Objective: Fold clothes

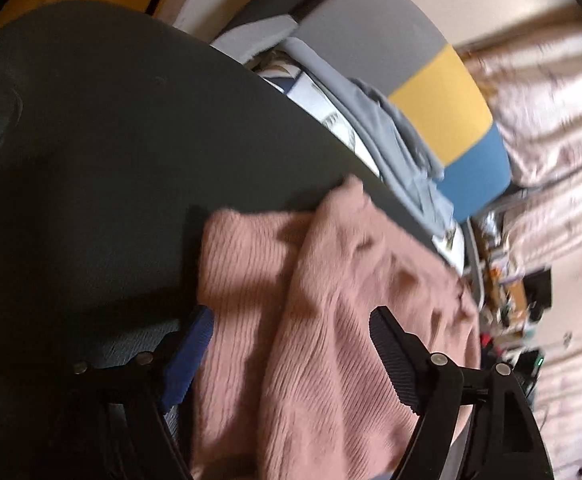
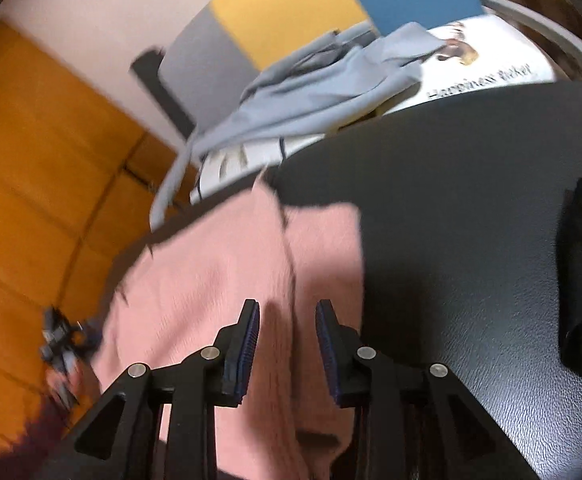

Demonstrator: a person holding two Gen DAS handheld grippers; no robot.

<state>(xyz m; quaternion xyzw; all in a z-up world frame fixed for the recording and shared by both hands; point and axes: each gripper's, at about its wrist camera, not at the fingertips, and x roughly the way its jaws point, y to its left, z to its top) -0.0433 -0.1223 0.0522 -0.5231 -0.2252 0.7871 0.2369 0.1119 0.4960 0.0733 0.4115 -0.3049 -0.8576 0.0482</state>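
On the left, the left gripper (image 1: 291, 356) hangs with its fingers spread wide above the pink knit garment (image 1: 311, 320), pressing on nothing. The garment lies rumpled on the dark bench (image 1: 111, 152), ribbed, soft and floppy; it looks light and would sag, so an edge or corner seems the best hold. To the right, the right gripper (image 2: 287, 344) hovers, fingers narrowly parted, empty. Beyond lies a smooth grey cloth (image 2: 311, 88).
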